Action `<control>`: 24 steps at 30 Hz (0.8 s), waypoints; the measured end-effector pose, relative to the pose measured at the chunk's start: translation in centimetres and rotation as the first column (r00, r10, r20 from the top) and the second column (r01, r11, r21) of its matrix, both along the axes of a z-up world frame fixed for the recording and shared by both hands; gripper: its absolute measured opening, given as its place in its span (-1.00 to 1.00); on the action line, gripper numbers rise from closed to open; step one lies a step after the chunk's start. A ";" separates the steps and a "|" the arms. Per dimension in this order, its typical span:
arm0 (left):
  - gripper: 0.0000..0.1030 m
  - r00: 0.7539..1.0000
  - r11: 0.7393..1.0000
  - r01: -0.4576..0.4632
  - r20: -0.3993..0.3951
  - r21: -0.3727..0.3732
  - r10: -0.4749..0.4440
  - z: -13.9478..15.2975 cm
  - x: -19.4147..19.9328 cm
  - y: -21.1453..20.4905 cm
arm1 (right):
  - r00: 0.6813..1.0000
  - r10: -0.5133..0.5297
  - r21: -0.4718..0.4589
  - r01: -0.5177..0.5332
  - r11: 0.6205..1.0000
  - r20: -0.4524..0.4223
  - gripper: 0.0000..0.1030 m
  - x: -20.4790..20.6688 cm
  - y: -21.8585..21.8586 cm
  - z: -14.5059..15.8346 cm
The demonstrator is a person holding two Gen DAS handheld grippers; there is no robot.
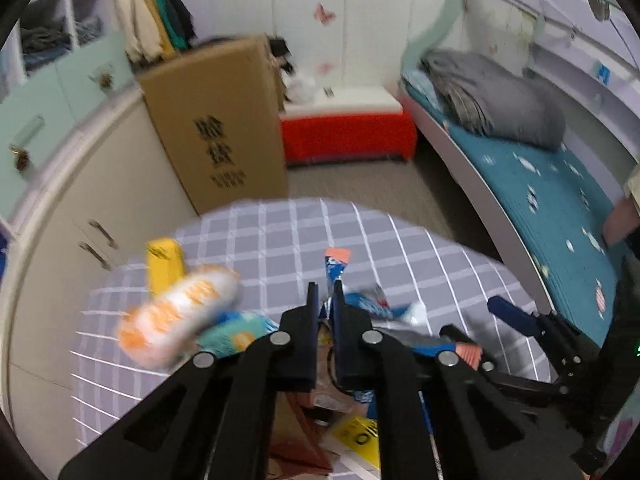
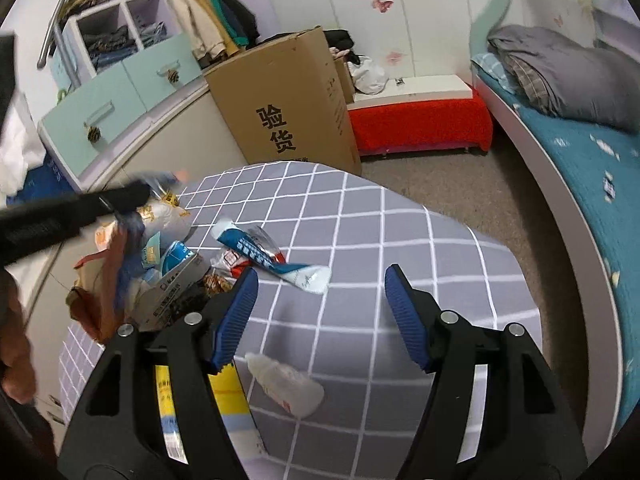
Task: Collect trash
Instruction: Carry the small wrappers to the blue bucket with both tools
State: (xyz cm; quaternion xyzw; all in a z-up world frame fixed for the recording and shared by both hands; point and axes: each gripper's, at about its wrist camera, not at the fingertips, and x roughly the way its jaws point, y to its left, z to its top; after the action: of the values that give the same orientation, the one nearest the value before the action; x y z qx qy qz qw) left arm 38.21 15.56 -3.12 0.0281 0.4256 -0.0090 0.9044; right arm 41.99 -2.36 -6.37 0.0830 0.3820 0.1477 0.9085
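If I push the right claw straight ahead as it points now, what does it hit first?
Likely the blue-and-red toothpaste tube lying on the checked tablecloth, slightly left of the open right claw's centreline. Depth is uncertain; it might pass just above it.

The tall brown cardboard box (image 2: pixel 286 108) standing beside the pale cabinets bears two large black Chinese characters on its front — 验货 — with a smaller line of print beneath them, too cut off to read. Print on the crumpled wrappers (image 2: pixel 256 254) and the small grey carton (image 2: pixel 176 280) on the checked tablecloth is too small and blurred to make out.

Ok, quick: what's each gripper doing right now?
Left gripper: shut on a blue wrapper.
Right gripper: open, holding nothing.
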 end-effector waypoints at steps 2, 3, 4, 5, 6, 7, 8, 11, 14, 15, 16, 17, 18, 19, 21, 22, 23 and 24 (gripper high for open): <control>-0.88 0.999 0.999 -0.034 0.043 0.003 0.034 0.9 0.1 0.9 | 0.999 0.037 -0.064 -0.037 0.997 -0.005 0.26 1.0 1.4 -0.1; -0.89 0.998 0.999 -0.043 0.054 0.000 0.043 1.1 0.1 1.3 | 0.999 0.045 -0.090 -0.045 0.995 -0.005 0.23 1.1 1.9 -0.3; -0.89 0.997 0.999 -0.046 0.058 -0.004 0.047 1.2 0.1 1.3 | 0.998 0.058 -0.126 -0.059 0.990 -0.012 0.13 1.6 2.6 -0.5; -0.89 0.997 0.999 -0.048 0.059 -0.010 0.048 1.2 0.3 1.5 | 0.997 0.078 -0.162 -0.081 0.984 -0.024 0.07 2.1 3.4 -0.9; -0.89 0.997 0.999 -0.048 0.060 -0.018 0.049 1.1 0.4 1.6 | 0.996 0.088 -0.183 -0.091 0.979 -0.026 0.00 2.4 4.0 -1.2; -0.89 0.997 0.999 -0.047 0.059 -0.019 0.048 1.0 0.6 1.6 | 0.995 0.092 -0.197 -0.095 0.976 -0.025 -0.01 2.6 4.3 -1.4; -0.89 0.997 0.999 -0.046 0.059 -0.019 0.047 0.9 0.7 1.6 | 0.995 0.102 -0.220 -0.104 0.970 -0.021 -0.01 2.8 4.8 -1.6; -0.89 0.996 0.999 -0.046 0.071 -0.017 0.047 0.3 0.8 1.4 | 0.991 0.134 -0.251 -0.135 0.958 -0.025 -0.15 3.5 5.9 -2.0; -0.90 0.996 0.999 -0.047 0.077 -0.007 0.048 -0.2 0.9 1.1 | 0.984 0.171 -0.258 -0.180 0.949 -0.057 -0.48 3.8 6.6 -2.7; -0.90 0.996 0.999 -0.049 0.078 -0.007 0.050 -0.2 0.9 1.1 | 0.984 0.173 -0.260 -0.180 0.949 -0.049 -0.58 3.8 6.6 -2.6; -0.90 0.996 0.999 -0.051 0.076 -0.007 0.052 -0.2 1.0 1.0 | 0.982 0.182 -0.246 -0.187 0.951 -0.044 -0.74 3.6 6.3 -2.6; -0.90 0.995 0.998 -0.055 0.080 -0.010 0.056 -0.2 0.9 1.1 | 0.981 0.189 -0.226 -0.192 0.955 -0.037 -0.81 3.3 6.2 -2.4; -0.90 0.994 0.998 -0.061 0.088 -0.010 0.062 0.0 0.7 1.1 | 0.981 0.195 -0.203 -0.196 0.959 -0.025 -0.84 3.0 5.9 -2.2; -0.90 0.993 0.998 -0.065 0.094 -0.010 0.066 0.0 0.6 1.0 | 0.981 0.195 -0.195 -0.195 0.961 -0.015 -0.85 2.6 5.6 -1.9; -0.91 0.992 0.997 -0.072 0.106 -0.015 0.073 0.4 0.2 0.9 | 0.981 0.194 -0.188 -0.190 0.964 0.003 -0.86 1.8 4.9 -1.5; -0.91 0.991 0.997 -0.078 0.111 -0.017 0.079 0.5 -0.1 0.7 | 0.981 0.192 -0.179 -0.188 0.966 0.004 -0.86 1.5 4.5 -1.3; -0.91 0.990 0.996 -0.082 0.116 -0.020 0.084 0.7 -0.3 0.4 | 0.982 0.191 -0.158 -0.187 0.970 0.007 -0.86 1.1 3.9 -1.1; -0.91 0.989 0.997 -0.081 0.120 -0.017 0.082 0.9 -0.6 0.0 | 0.983 0.184 -0.139 -0.181 0.974 0.015 -0.86 0.5 3.3 -0.9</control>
State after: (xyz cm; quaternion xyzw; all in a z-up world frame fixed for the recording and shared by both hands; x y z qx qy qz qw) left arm 37.56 15.58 -2.25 0.0055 0.3711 0.0270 0.9282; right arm 42.53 0.95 -7.22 -0.0172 0.3845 0.2050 0.8999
